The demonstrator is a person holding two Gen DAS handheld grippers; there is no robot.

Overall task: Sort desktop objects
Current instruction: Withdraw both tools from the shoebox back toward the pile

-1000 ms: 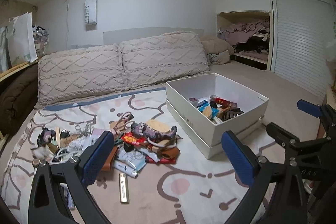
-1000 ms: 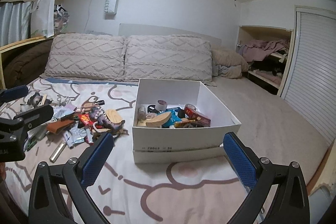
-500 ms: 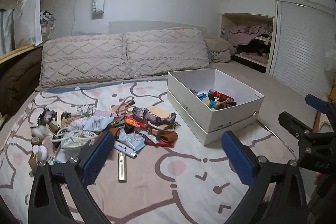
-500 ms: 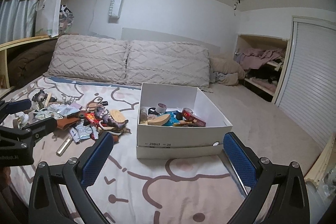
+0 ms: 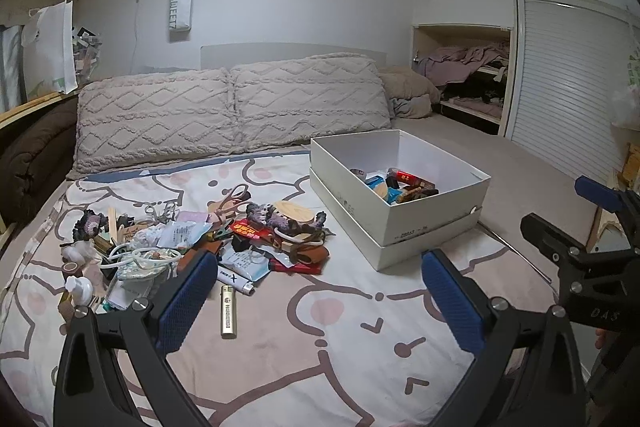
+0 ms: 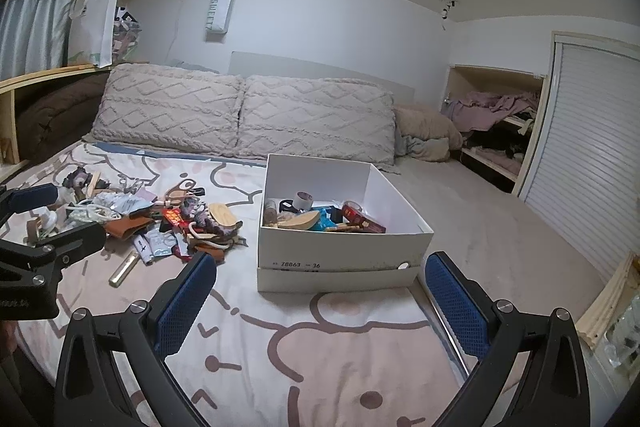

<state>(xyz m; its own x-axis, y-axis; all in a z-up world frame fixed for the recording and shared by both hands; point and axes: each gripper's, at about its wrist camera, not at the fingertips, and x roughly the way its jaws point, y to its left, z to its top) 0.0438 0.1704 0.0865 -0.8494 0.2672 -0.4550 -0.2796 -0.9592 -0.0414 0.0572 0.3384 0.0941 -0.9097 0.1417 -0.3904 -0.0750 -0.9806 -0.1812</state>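
A heap of small objects (image 5: 208, 239) lies on the patterned bedspread, also seen in the right wrist view (image 6: 160, 219). A gold lighter (image 5: 228, 311) lies apart at its near edge. A white box (image 5: 420, 211) holding several items stands right of the heap; it also shows in the right wrist view (image 6: 340, 251). My left gripper (image 5: 316, 299) is open and empty, above the bedspread short of the heap. My right gripper (image 6: 320, 299) is open and empty, just in front of the box.
Two knitted pillows (image 5: 232, 111) line the far side of the bed. A brown blanket (image 5: 28, 155) lies at the left edge. A shelf niche with clothes (image 5: 468, 79) and a slatted door (image 5: 568, 91) are at the right.
Both grippers have pulled back and risen, so the heap and the box look smaller and farther away. Both stay open and empty.
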